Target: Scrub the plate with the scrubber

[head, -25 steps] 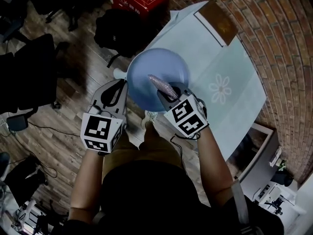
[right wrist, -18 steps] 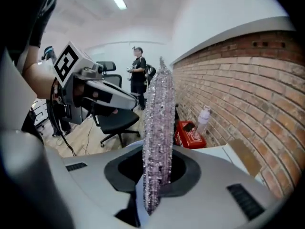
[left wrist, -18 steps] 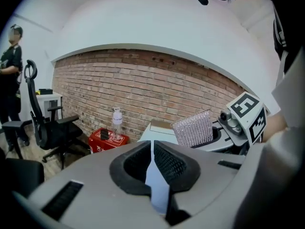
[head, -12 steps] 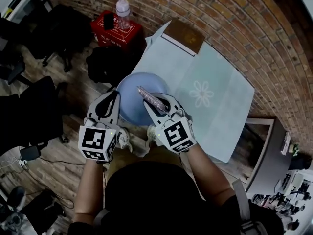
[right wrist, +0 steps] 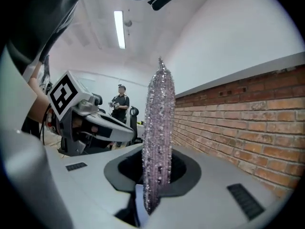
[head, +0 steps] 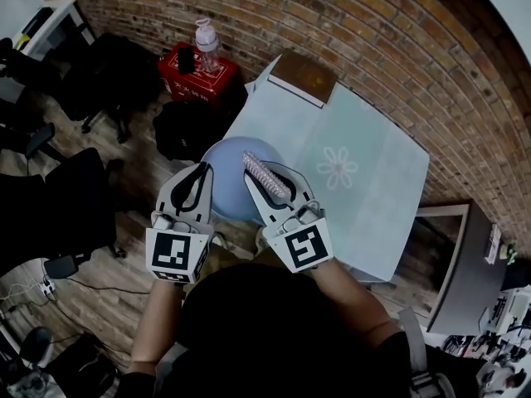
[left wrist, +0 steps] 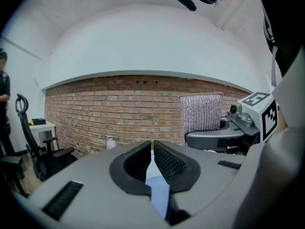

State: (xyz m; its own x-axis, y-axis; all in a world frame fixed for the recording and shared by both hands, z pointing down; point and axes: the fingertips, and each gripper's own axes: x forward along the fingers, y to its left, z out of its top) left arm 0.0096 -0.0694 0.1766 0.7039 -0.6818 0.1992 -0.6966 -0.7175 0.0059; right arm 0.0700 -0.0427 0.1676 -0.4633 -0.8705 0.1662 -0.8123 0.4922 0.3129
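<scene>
A round blue plate [head: 232, 172] is held up off the table, and my left gripper [head: 202, 175] is shut on its left rim. In the left gripper view a blue sliver of the plate [left wrist: 158, 192] shows between the nearly closed jaws of the left gripper [left wrist: 152, 149]. My right gripper [head: 267, 179] is shut on a sparkly silver scrubber [head: 265, 178], which lies over the plate's right part. I cannot tell whether the two touch. In the right gripper view the scrubber [right wrist: 158, 128] stands upright out of the right gripper [right wrist: 155, 173], with the left gripper [right wrist: 90, 123] beside it.
A table with a pale flowered cloth [head: 357, 160] stands against the brick wall, with a brown board [head: 305, 77] at its far end. A red box [head: 199, 71] with a bottle [head: 206, 33] and black chairs [head: 58, 197] are at left. A person [right wrist: 121, 101] stands far off.
Both grippers have risen together with the plate and the scrubber and now point more level. The head view has swung up toward the brick wall. Both grips are unchanged.
</scene>
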